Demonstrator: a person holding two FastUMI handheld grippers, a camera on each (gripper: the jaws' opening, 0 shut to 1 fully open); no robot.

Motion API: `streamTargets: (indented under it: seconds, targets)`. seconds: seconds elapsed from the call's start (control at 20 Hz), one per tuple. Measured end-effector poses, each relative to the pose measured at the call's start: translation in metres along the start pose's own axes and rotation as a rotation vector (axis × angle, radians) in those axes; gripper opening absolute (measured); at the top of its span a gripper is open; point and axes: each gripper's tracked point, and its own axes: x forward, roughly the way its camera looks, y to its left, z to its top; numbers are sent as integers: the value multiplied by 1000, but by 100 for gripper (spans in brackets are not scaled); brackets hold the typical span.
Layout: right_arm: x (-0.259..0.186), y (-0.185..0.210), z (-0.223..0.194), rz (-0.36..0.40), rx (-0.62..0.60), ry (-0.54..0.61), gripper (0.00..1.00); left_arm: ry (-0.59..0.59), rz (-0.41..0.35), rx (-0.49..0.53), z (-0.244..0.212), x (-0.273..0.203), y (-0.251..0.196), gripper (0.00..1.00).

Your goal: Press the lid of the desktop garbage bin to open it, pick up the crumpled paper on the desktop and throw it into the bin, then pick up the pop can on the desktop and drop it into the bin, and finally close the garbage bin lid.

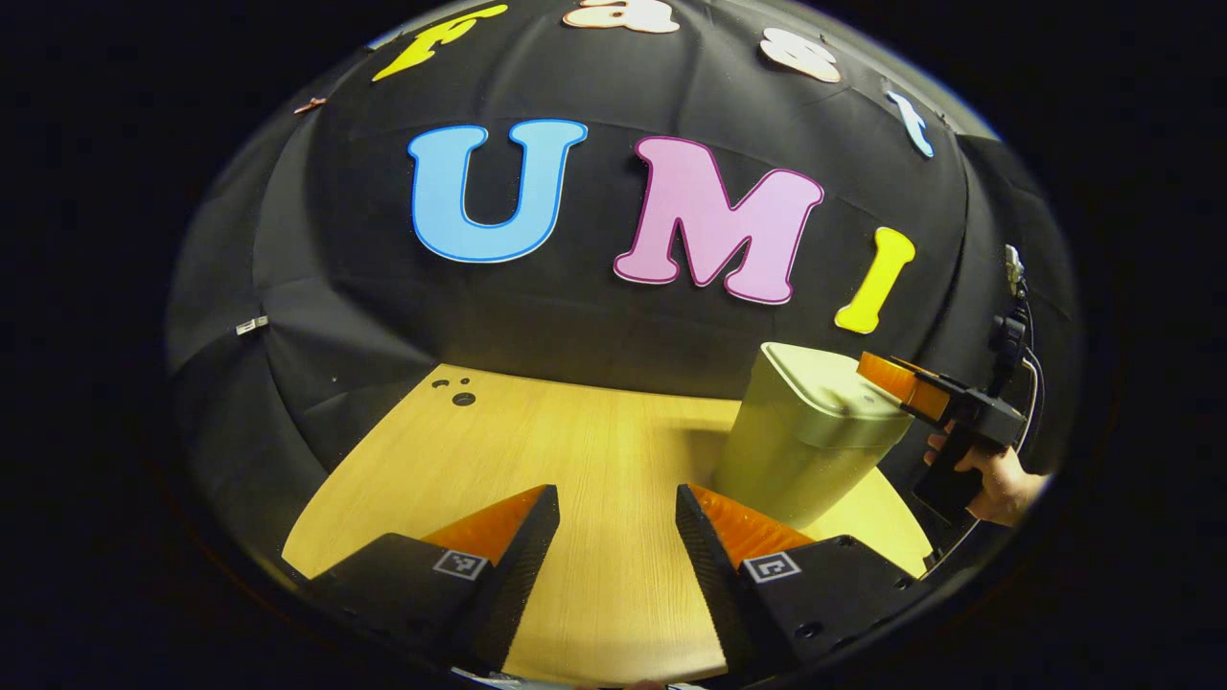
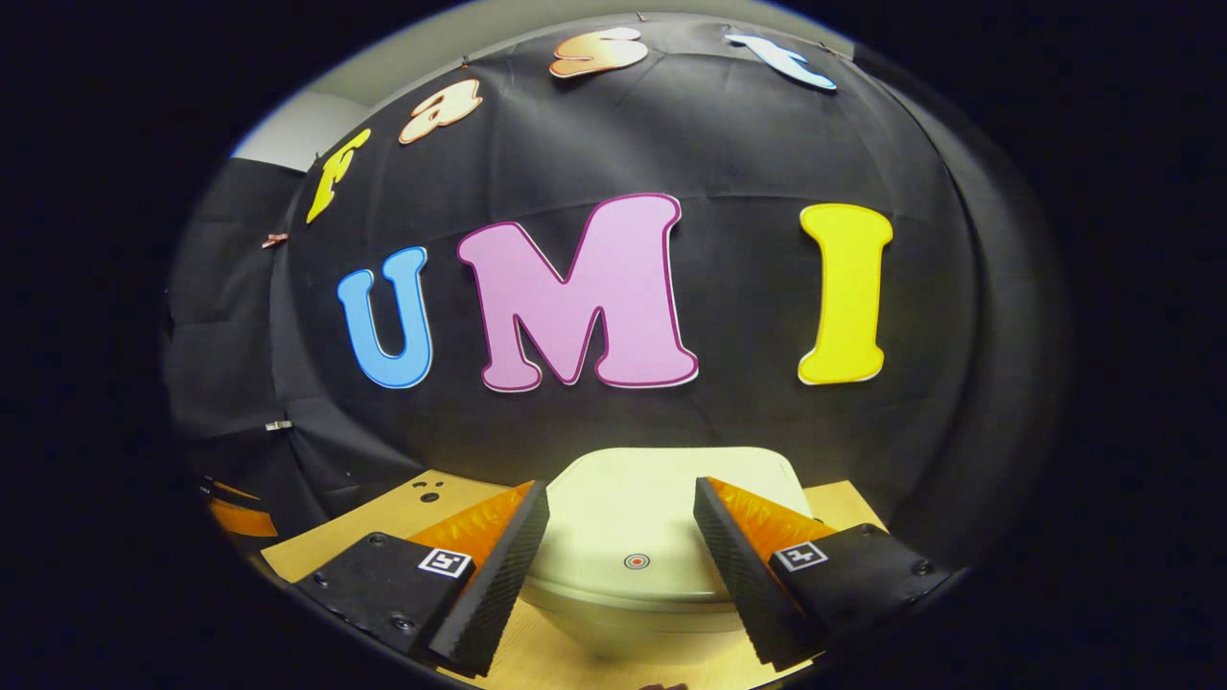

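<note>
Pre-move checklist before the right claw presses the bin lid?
1. Lid shut, needs pressing: ok.
2. Right claw above lid, open, empty: ok.
3. Claw lined up with the lid's round mark: ok, mark sits between its fingers.
4. Bin upright on table: ok.
5. Left claw open, empty, off to the bin's side: ok.
6. Where paper and can lie: cannot tell.
</note>
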Motion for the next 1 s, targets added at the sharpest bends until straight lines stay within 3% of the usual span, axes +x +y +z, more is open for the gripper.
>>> streamTargets:
  seconds: [0.65,1.0]
  targets:
    - [-62,32,16,90,-63,-11,98,-15,-79,40,10,17,-34,82]
    - [-84,36,11,80,-90,-4,98,-53,-128,75,20,17,-53,82]
